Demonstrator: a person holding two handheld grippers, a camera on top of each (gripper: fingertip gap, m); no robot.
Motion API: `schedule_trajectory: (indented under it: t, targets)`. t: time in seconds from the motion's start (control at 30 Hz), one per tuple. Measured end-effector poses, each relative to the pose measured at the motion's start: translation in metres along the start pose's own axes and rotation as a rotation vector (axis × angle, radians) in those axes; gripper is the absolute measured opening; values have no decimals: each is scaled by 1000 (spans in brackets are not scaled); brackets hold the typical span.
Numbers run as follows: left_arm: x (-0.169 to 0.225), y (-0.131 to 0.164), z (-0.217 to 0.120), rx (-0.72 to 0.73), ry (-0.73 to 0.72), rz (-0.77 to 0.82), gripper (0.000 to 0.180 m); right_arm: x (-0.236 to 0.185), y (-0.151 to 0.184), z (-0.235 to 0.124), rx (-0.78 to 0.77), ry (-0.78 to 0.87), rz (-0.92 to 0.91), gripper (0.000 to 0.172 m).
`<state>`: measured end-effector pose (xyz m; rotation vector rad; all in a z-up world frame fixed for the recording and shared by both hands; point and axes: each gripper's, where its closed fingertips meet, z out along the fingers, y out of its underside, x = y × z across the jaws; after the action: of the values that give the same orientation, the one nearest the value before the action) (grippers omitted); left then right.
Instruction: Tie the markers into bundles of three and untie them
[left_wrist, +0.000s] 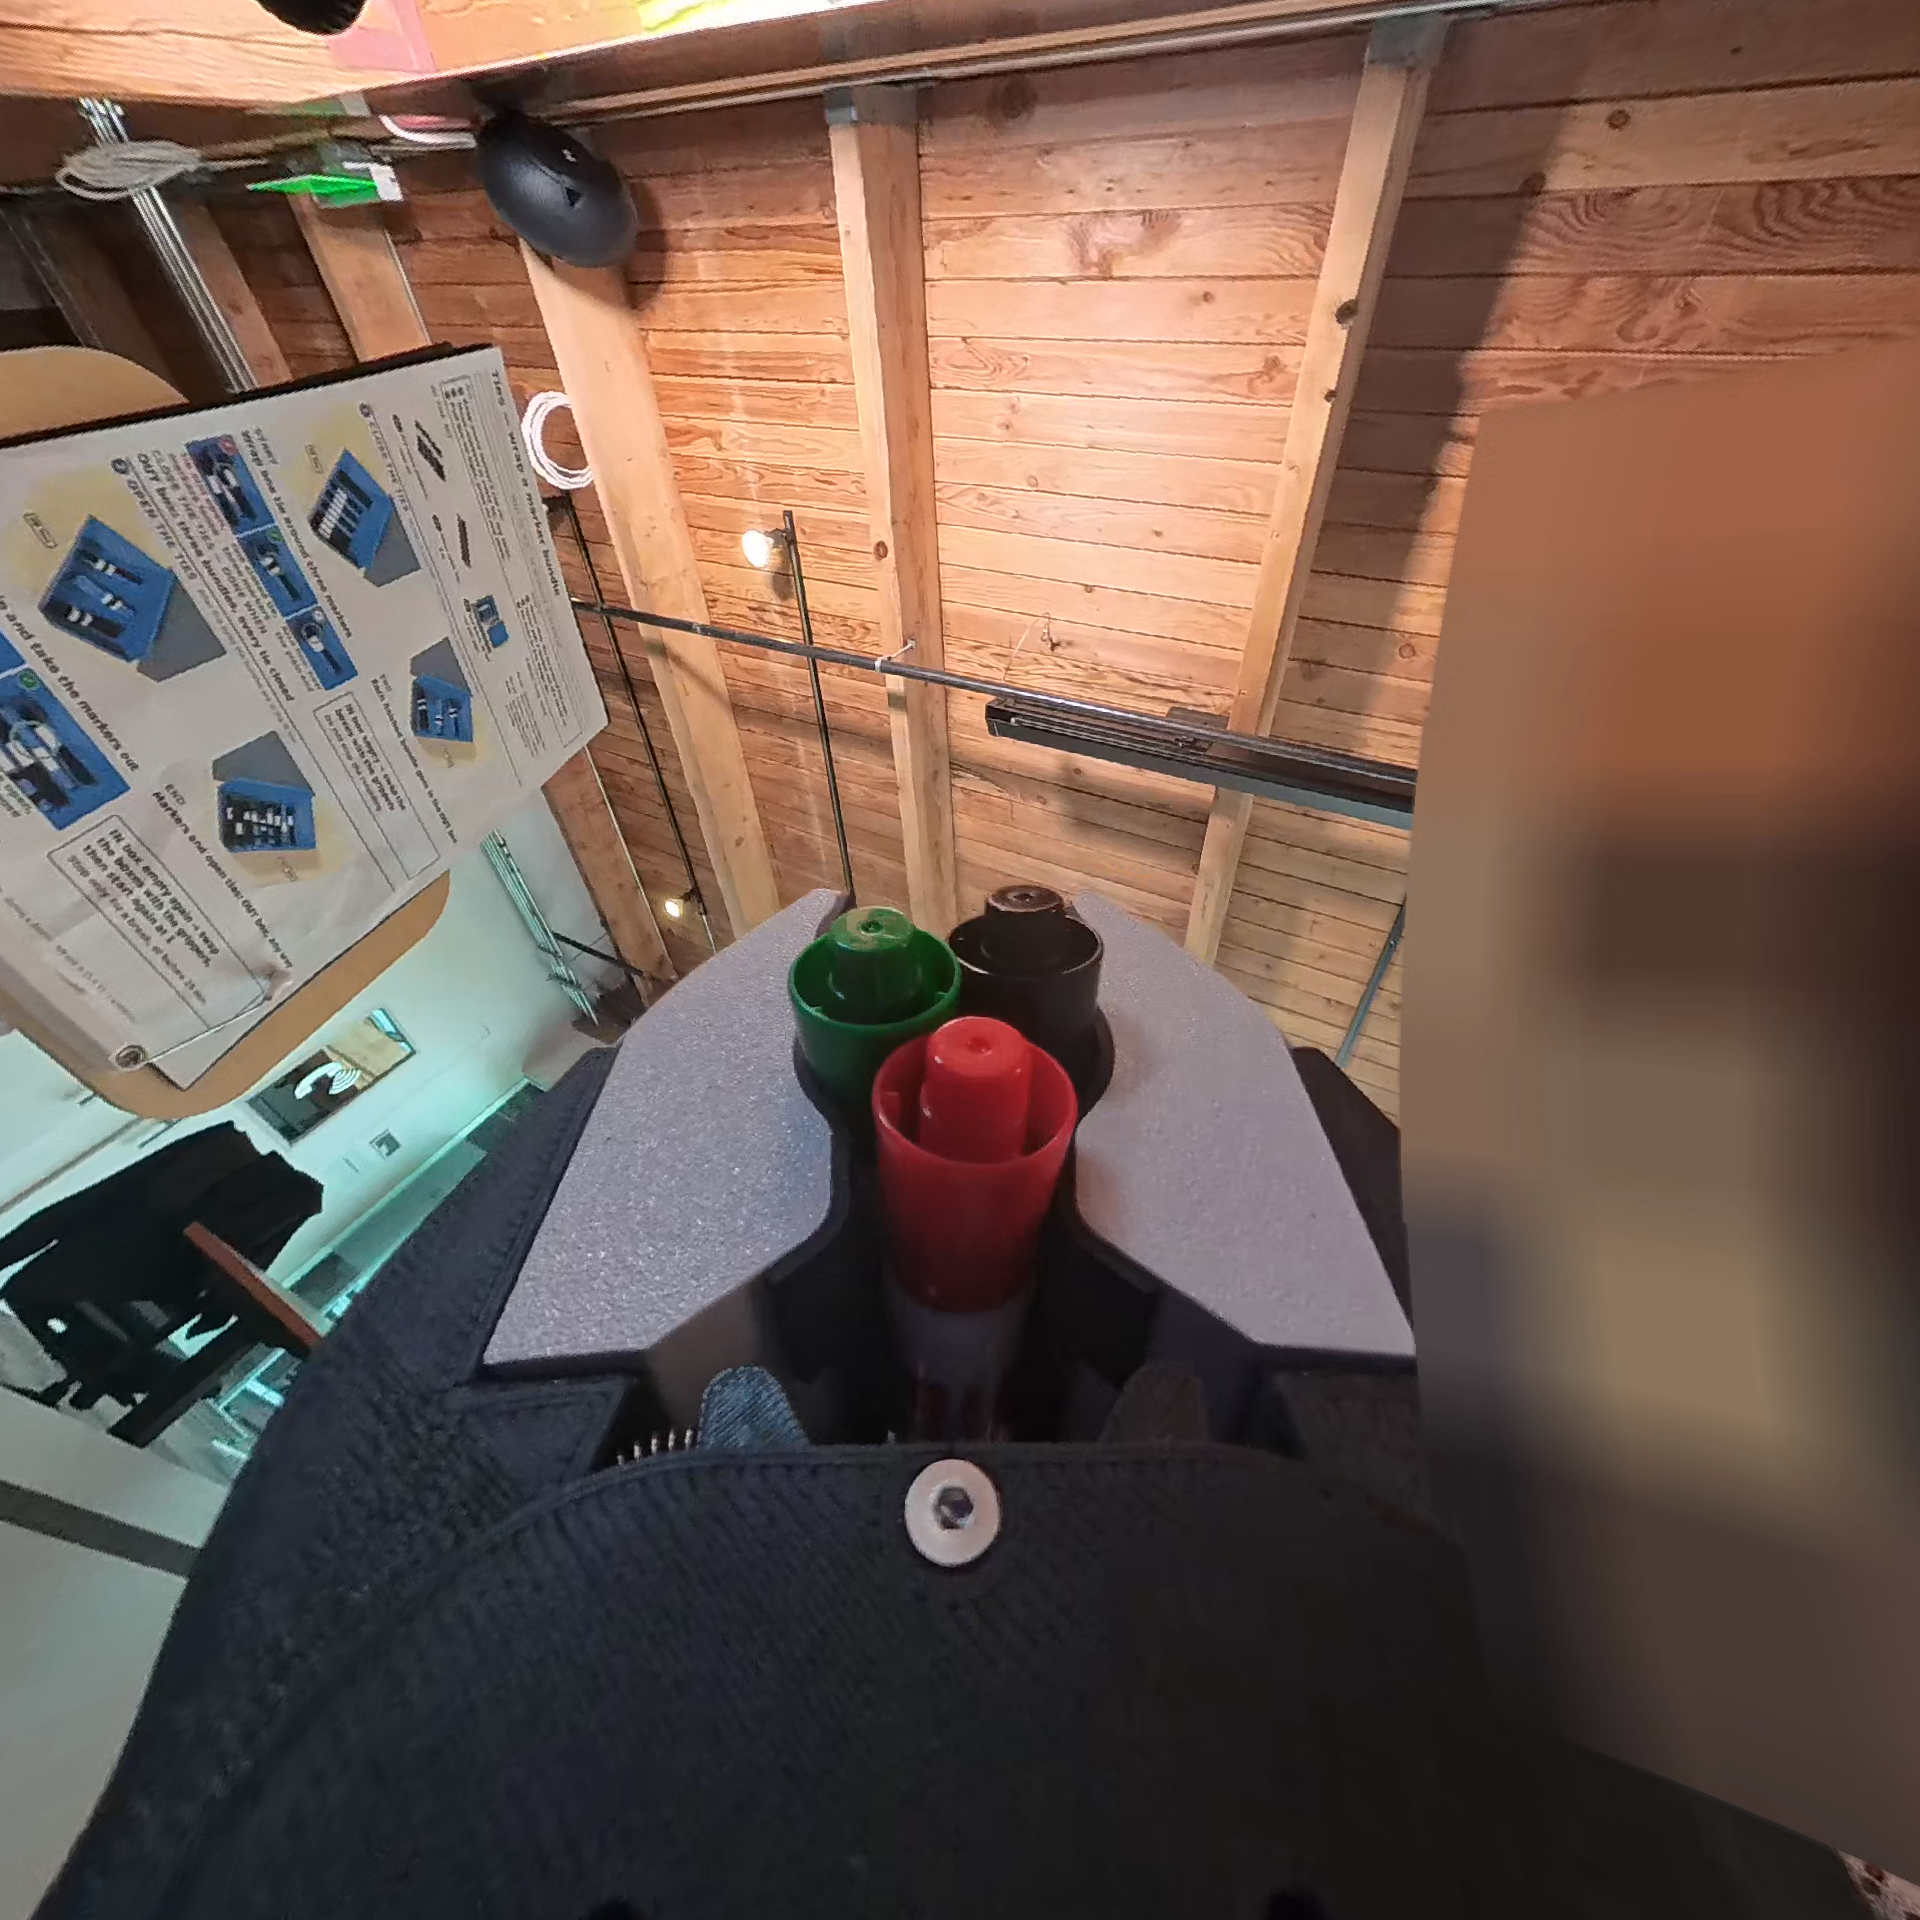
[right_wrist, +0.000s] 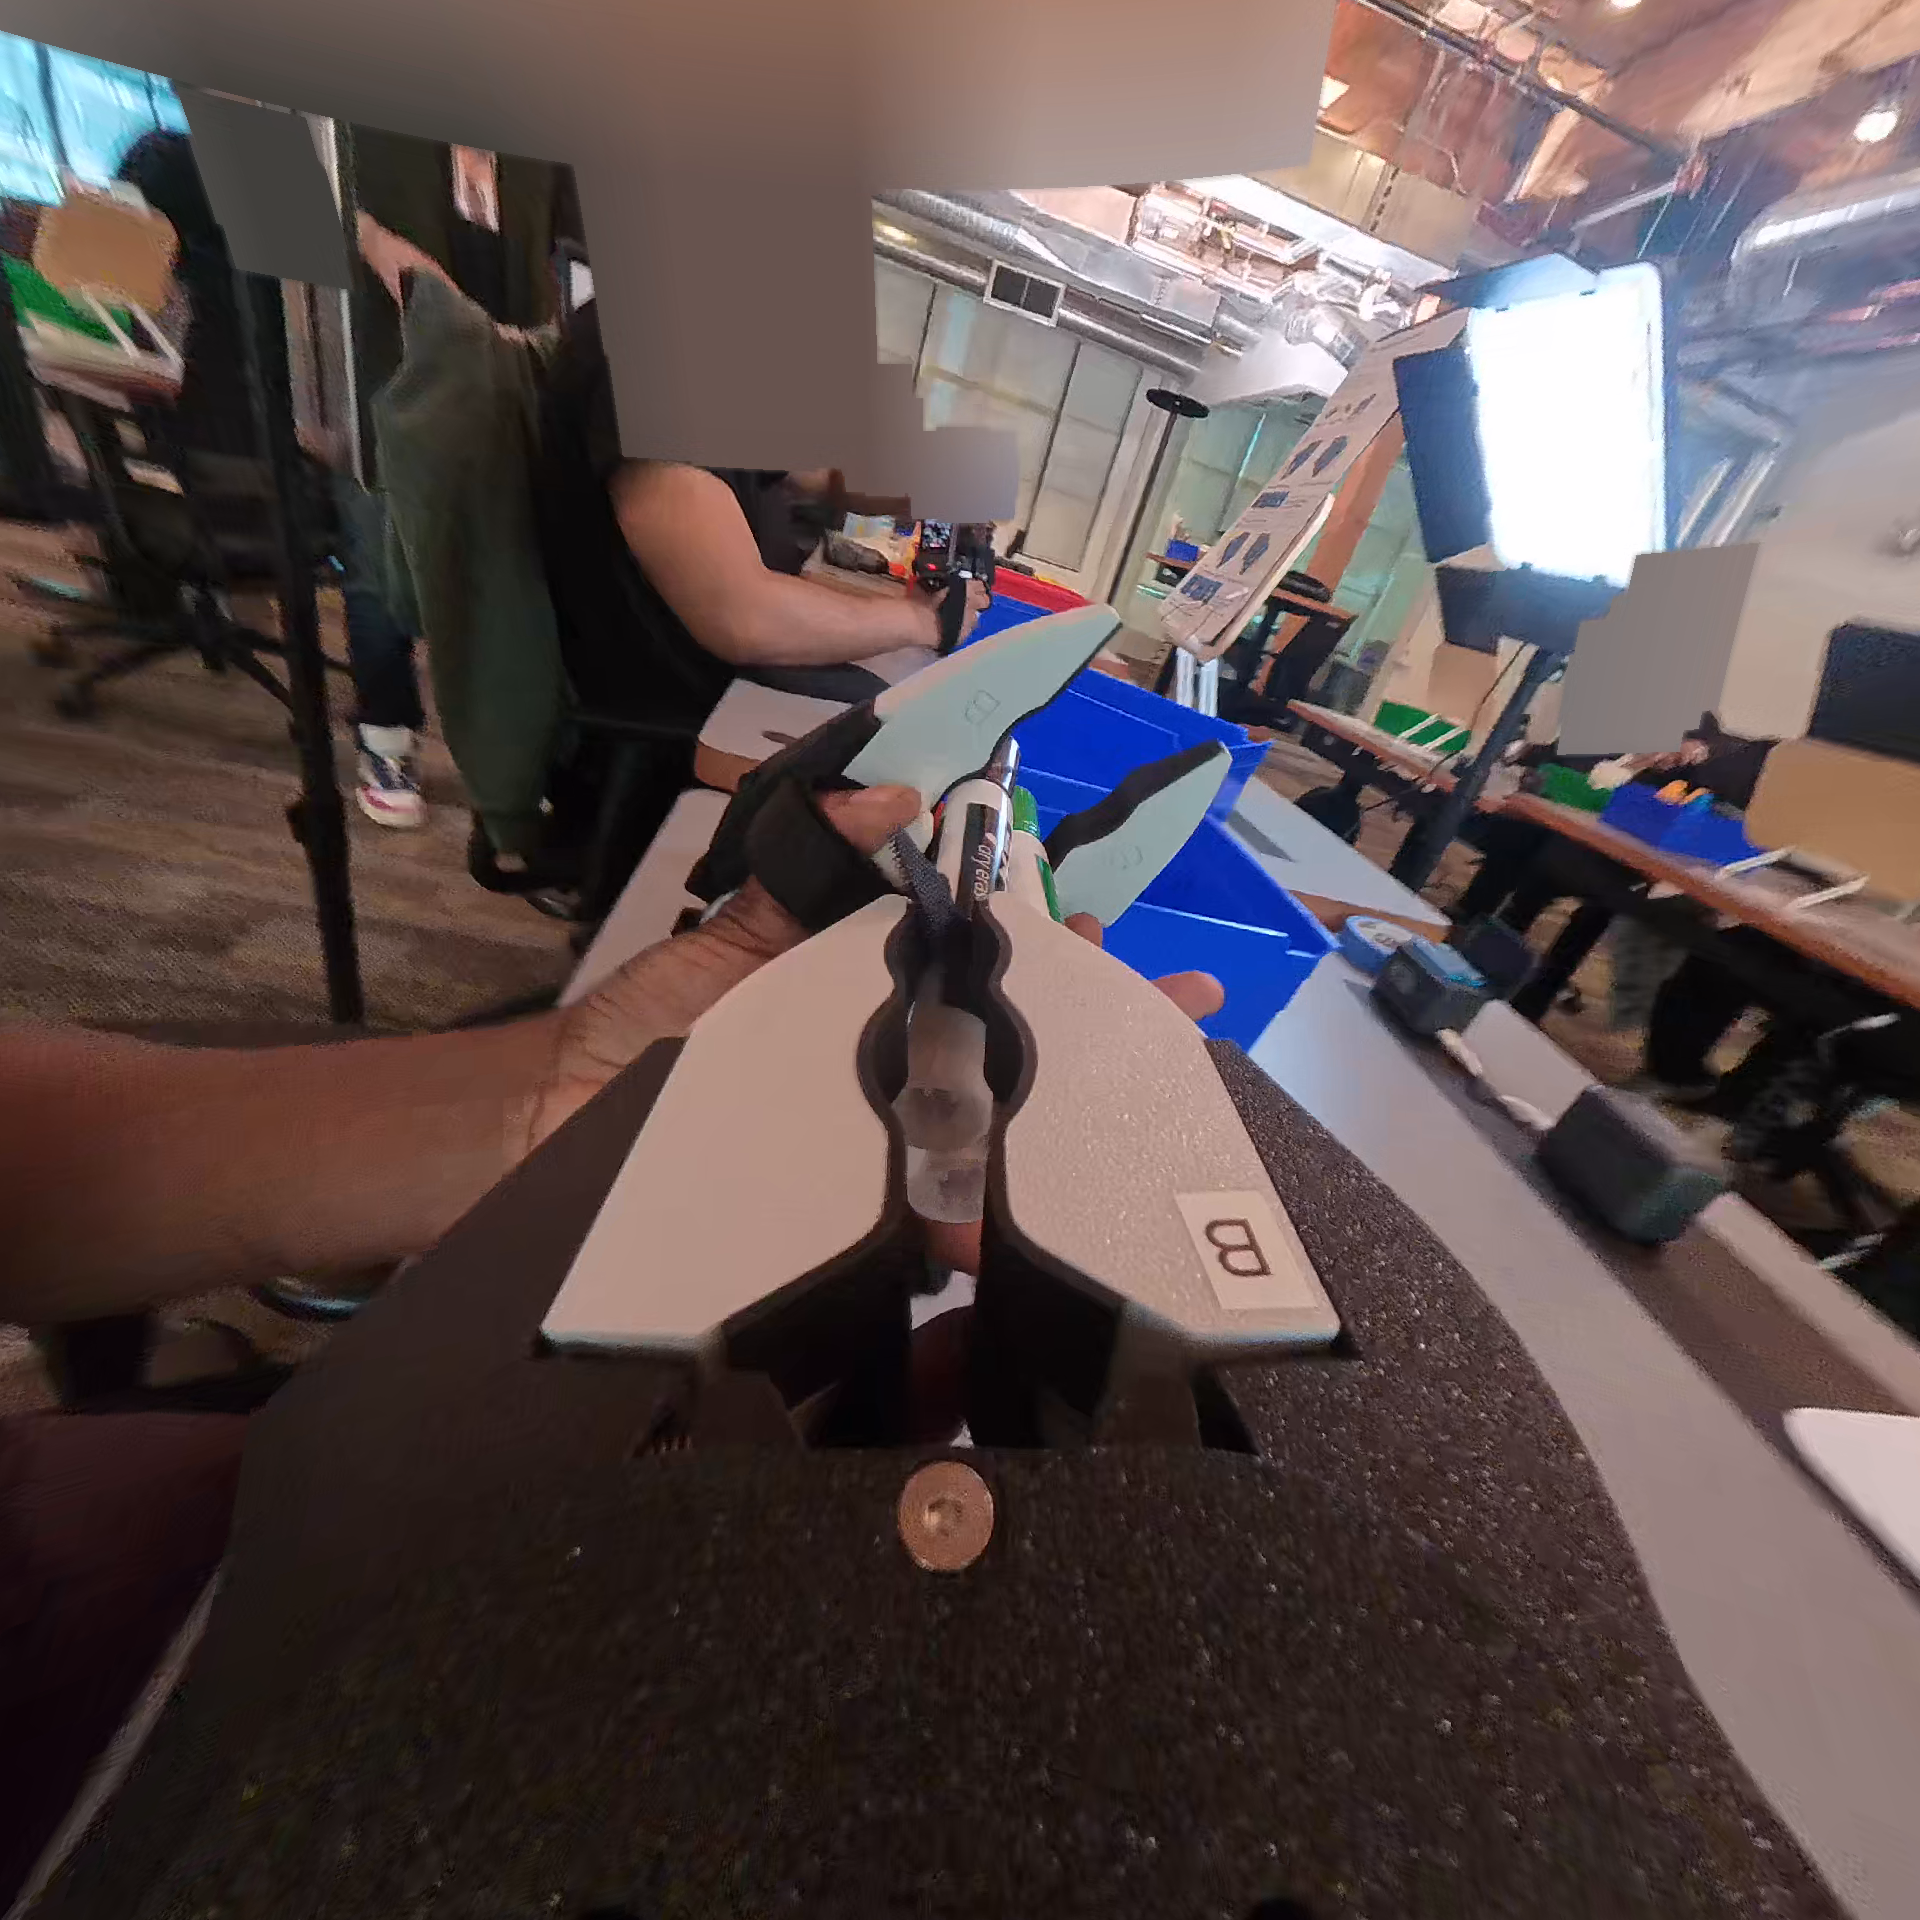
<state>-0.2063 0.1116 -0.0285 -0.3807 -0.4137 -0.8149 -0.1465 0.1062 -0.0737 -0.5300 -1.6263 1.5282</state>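
- Nearest the right wrist camera, the right gripper (right_wrist: 943, 951) has its grey fingers (right_wrist: 790, 1049) nearly together, pinching a dark strap (right_wrist: 925, 883) that runs from the bundle into the narrow gap between them.
- Just beyond those tips, the left gripper (right_wrist: 1081, 758) holds the markers (right_wrist: 987, 831) upright; a hand (right_wrist: 665, 997) sits under it.
- Seen from the left wrist, three capped markers sit between the left gripper's fingers (left_wrist: 707, 1132): green marker (left_wrist: 871, 987) and black marker (left_wrist: 1029, 961) toward the tips, red marker (left_wrist: 971, 1122) closer to the palm. Its jaws are partly open, closed onto the cluster's width, with both pads against the outer barrels.
- Risk, as I judge it: the strap is thin and caught only at the very tips of the right fingers, so a sideways tug could slide it free.
- Pulling hard along the strap may also drag the bundle out of the left fingers, or let the red marker, which is not obviously touched by either pad, slip lengthwise.
- A blue bin (right_wrist: 1226, 883) lies beyond both grippers.
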Motion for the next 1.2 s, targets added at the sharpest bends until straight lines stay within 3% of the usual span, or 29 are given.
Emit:
schedule_trajectory:
  t: [0.17,0.27,0.37,0.67,0.93,1.2]
  targets:
    - [9,0,-1,18,39,49,37,0,-3,-2,52,-48,216,7]
    - [12,3,-2,-6,26,133,38,0,0,-3,21,-29,210,6]
    - [12,5,-2,-23,-23,218,37,0,2,-5,-64,44,15,5]
    - [-10,7,-13,-19,-316,296,37,4,7,-8,-307,381,-924,0]
    - [-31,12,-15,-8,-457,206,38,0,18,-2,-420,519,-1360,1]
    - [-40,17,-20,-26,-472,131,37,0,25,-3,-397,442,-1275,1]
